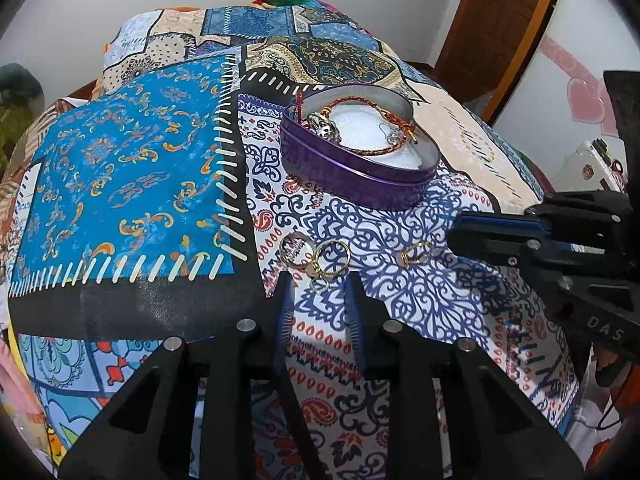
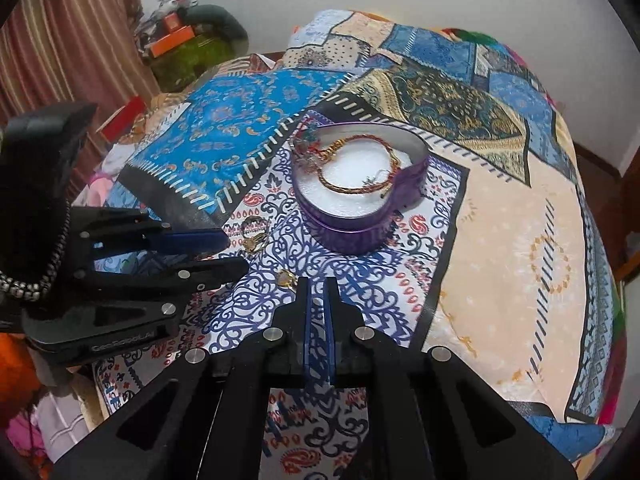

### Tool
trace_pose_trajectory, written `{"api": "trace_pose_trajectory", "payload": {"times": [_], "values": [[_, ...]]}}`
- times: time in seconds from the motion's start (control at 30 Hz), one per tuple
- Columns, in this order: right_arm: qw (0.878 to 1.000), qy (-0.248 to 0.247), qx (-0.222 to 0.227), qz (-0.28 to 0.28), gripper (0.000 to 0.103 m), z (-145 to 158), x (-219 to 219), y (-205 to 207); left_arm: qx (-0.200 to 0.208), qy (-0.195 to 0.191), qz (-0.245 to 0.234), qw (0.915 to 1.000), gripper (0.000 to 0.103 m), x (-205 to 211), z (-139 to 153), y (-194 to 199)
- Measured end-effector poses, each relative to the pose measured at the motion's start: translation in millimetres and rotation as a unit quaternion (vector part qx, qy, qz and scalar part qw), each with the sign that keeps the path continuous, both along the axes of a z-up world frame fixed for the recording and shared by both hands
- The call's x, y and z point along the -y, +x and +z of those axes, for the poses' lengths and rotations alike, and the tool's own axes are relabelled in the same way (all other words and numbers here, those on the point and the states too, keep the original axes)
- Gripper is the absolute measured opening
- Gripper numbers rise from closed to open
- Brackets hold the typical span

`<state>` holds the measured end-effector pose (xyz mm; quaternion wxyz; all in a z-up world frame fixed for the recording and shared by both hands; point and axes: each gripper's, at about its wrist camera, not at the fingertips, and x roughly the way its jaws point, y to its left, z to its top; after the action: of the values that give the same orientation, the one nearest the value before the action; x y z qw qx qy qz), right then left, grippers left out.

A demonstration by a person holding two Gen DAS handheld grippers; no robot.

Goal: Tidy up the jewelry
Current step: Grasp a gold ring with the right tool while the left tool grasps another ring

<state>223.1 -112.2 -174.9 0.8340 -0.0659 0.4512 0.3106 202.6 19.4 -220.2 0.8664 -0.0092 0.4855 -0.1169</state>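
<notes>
A purple heart-shaped tin [image 1: 352, 178] [image 2: 352, 236] with a white foam lining stands on the patterned cloth. Inside lie a red-and-gold bracelet [image 1: 384, 148] [image 2: 352, 188] and some silver pieces [image 1: 326, 126]. Gold rings [image 1: 316, 256] [image 2: 254, 238] lie on the cloth in front of the tin. My left gripper [image 1: 320, 280] [image 2: 236, 254] is open, its tips on either side of the nearest small ring [image 1: 320, 282] without pressing it. A gold earring [image 1: 416, 254] [image 2: 285, 278] lies just left of my right gripper [image 2: 318, 280] [image 1: 454, 232], which is shut with nothing seen between its pads.
The patchwork cloth [image 1: 128, 184] [image 2: 500, 248] covers a raised, rounded surface that drops away on all sides. A wooden door frame [image 1: 492, 32] stands at the back right. Boxes and clutter [image 2: 176, 36] sit beside a striped curtain at the left.
</notes>
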Motion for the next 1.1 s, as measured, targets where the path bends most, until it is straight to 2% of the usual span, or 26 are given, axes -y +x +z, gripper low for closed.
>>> {"api": "trace_pose_trajectory", "payload": {"times": [0.13, 0.27, 0.3, 0.53, 0.83, 0.9, 0.97, 1.1], "values": [[1.000, -0.001, -0.007, 0.000, 0.012, -2, 2, 1, -0.002, -0.004, 0.005, 1.0000, 0.009, 1, -3, 5], [1.000, 0.008, -0.017, 0.006, 0.025, -2, 2, -1, 0.000, -0.003, 0.001, 1.0000, 0.009, 0, -2, 3], [1.000, 0.009, -0.015, 0.008, 0.026, -1, 1, -1, 0.000, -0.003, 0.001, 1.0000, 0.009, 0, -2, 2], [1.000, -0.004, -0.008, 0.027, 0.026, -3, -14, -3, 0.016, -0.002, 0.016, 0.9997, 0.009, -11, 8, -9], [0.998, -0.043, 0.013, 0.034, 0.026, -11, -34, -3, 0.041, -0.009, 0.036, 0.9985, 0.009, -27, 23, -16], [0.998, -0.043, 0.015, 0.031, 0.023, -11, -34, -2, 0.042, -0.011, 0.037, 0.9984, 0.009, -27, 24, -16], [0.999, -0.043, 0.014, 0.027, 0.014, -11, -33, 0, 0.044, -0.011, 0.037, 0.9983, 0.009, -26, 25, -17], [0.999, -0.029, 0.012, 0.023, 0.014, -10, -30, 0, 0.051, -0.010, 0.035, 0.9980, 0.009, -23, 30, -19]]}}
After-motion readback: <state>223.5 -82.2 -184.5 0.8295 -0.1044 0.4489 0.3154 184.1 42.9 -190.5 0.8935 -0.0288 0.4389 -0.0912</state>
